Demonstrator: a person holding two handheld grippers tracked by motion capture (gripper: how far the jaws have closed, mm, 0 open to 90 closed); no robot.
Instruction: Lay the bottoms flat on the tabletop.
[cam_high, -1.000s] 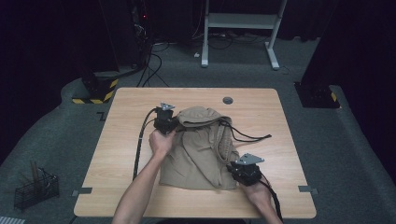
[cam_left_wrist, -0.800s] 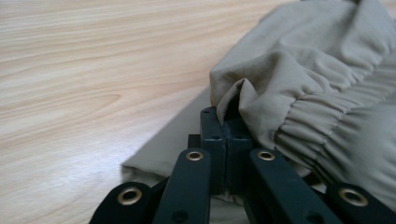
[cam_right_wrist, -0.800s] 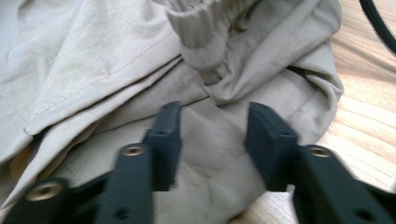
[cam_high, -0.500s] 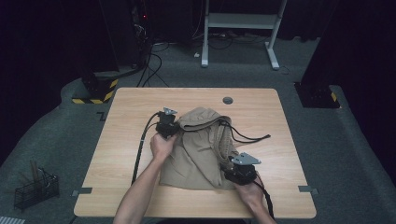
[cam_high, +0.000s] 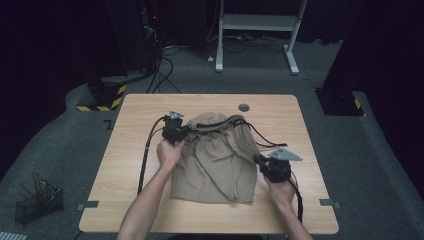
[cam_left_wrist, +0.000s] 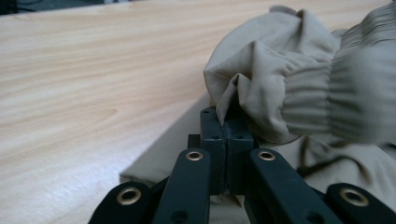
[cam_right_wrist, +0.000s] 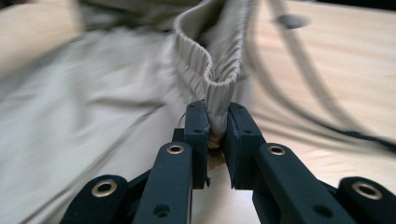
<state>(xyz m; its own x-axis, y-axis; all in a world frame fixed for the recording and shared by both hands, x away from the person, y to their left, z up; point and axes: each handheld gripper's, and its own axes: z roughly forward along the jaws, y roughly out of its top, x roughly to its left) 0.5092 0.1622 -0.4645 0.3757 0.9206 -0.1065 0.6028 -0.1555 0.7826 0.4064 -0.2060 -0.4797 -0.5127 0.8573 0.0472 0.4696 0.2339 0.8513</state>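
While it lies mid-tabletop (cam_high: 130, 165), the beige garment (cam_high: 215, 165) runs lengthwise from near edge to far edge, no readable label. The left tool (cam_high: 176, 134) pinches a fabric fold; the right tool (cam_high: 260, 161), just closing, pinches the elastic waistband (cam_right_wrist: 210, 74).

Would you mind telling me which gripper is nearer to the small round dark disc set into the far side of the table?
Left. The left gripper is at the tan garment's far-left corner, nearer the disc. The right gripper grips the elastic band farther toward the person.
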